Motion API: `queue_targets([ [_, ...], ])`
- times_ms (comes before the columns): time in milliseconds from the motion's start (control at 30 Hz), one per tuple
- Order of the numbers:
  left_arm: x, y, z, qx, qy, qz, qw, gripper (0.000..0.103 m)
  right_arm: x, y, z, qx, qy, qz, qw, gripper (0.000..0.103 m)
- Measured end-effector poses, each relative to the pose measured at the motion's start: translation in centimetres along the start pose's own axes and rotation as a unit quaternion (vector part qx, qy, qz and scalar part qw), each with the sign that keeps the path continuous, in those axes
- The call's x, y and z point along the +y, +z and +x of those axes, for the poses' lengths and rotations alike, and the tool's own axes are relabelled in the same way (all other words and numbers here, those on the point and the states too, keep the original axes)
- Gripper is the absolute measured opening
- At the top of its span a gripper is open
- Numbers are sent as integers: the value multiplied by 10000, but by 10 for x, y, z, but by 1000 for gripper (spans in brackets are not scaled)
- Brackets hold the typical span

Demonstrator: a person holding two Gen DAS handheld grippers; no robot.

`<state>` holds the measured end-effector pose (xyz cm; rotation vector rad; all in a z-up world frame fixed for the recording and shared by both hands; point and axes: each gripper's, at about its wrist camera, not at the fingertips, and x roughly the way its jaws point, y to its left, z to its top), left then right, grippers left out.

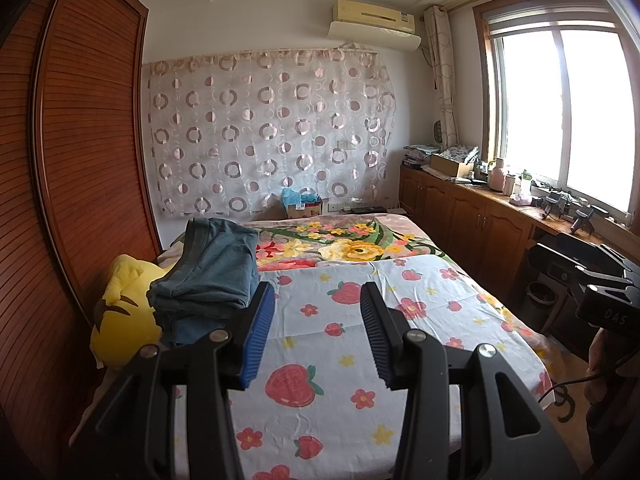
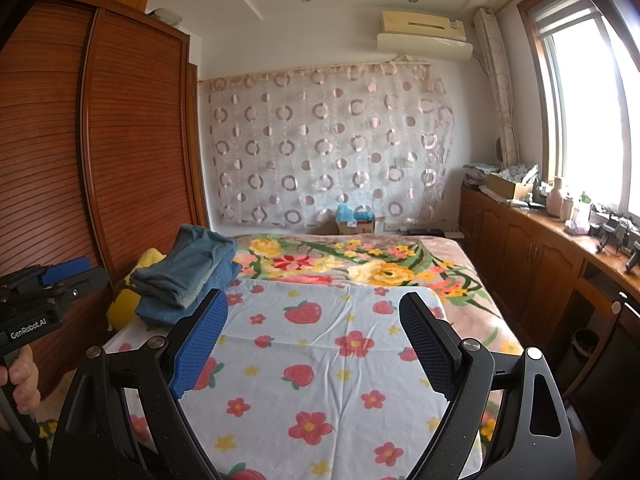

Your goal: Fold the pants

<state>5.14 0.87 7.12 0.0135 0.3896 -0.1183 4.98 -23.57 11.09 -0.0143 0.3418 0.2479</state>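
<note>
Open strawberry sheet (image 2: pixel 320 360) ahead; folded pants (image 2: pixel 188 276) and wardrobe (image 2: pixel 100 140) leftward.

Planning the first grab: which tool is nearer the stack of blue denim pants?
Left. The left tool hovers right beside the stack of blue denim pants; the right tool sits farther right.

Your right gripper (image 2: pixel 314 332) hangs over a strawberry-print sheet (image 2: pixel 320 360) on the bed, its blue pads wide apart with nothing between them. Folded blue pants (image 2: pixel 188 276) sit stacked at the sheet's far left corner, beside a yellow plush toy (image 2: pixel 124 304). Your left gripper (image 2: pixel 60 276) shows at the left edge, your hand (image 2: pixel 20 380) on its handle.
</note>
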Motion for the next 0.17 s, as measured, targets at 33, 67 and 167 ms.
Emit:
queue_targets([
  [33,1,-1,0,1,-1,-3,10000,44,0,0,0,-3,0,2,10000,89],
  [67,0,0,0,-2,0,0,10000,44,0,0,0,-10,1,5,10000,89],
  [167,0,0,0,0,-2,-3,10000,44,0,0,0,0,2,7,10000,89],
])
